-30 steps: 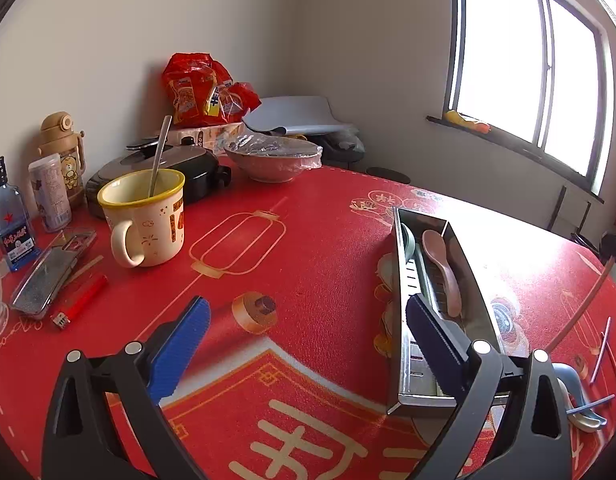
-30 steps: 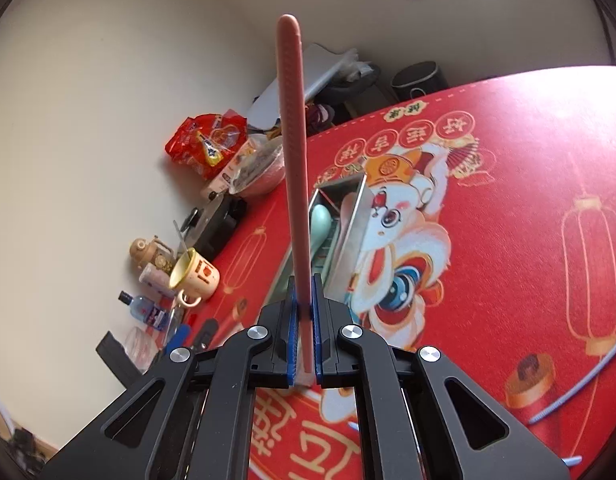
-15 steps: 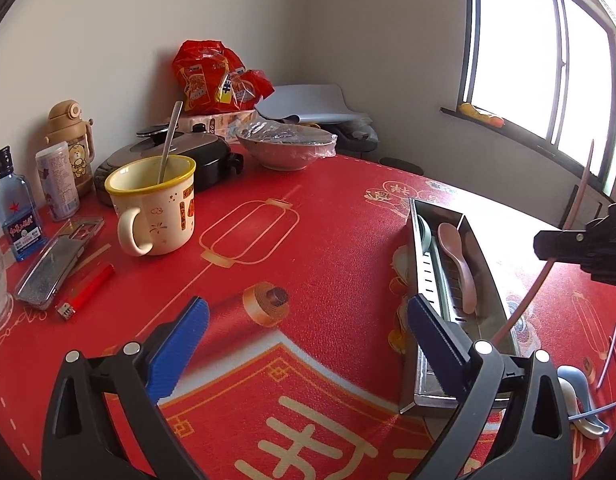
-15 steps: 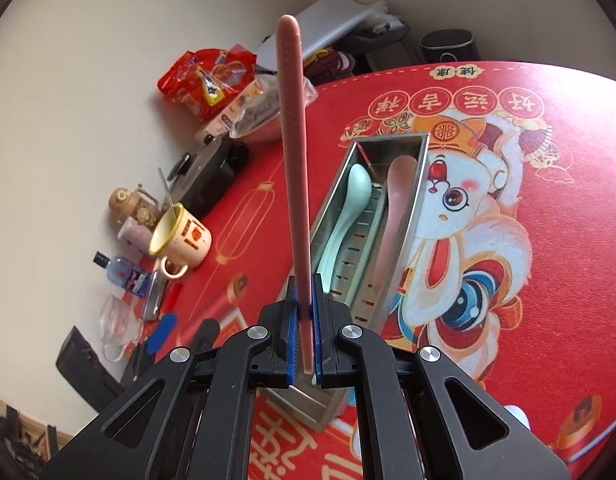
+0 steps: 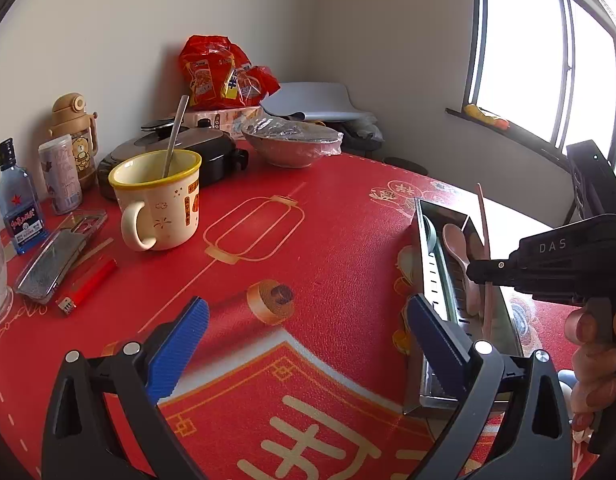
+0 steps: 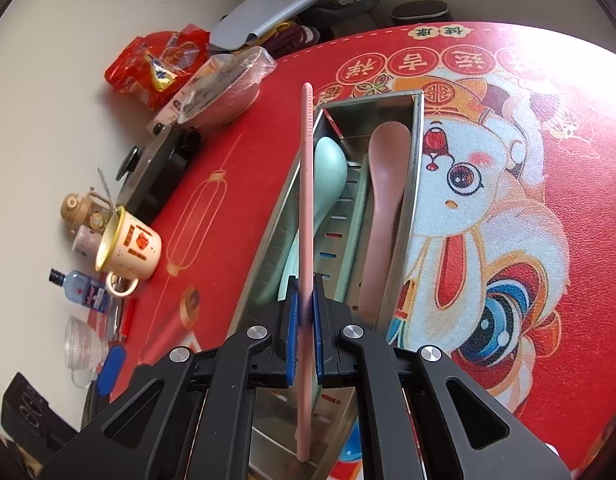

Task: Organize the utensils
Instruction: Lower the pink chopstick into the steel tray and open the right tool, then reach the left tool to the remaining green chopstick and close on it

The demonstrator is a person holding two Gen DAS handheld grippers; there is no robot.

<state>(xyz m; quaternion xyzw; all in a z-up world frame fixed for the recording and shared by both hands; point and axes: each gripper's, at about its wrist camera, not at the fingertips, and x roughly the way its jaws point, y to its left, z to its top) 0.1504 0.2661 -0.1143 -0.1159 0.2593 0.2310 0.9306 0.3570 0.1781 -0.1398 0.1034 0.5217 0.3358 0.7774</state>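
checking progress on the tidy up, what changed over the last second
The right gripper, shut on the long pink chopstick, travelled across the table until it hung over the metal utensil tray, and the chopstick now reaches below its pads toward the tray's near end. The open left gripper, mint spoon and pink spoon stayed put.

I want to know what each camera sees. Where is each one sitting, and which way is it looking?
Left wrist: sits on the left claw, open over the red table, facing the yellow mug and window; the person's hand shows at the right.
Right wrist: sits on the right claw, looking down along the pink chopstick it grips, into the metal tray holding a green spoon and pink spoon.
Shared: tray, mug, pink spoon, chopstick, table.
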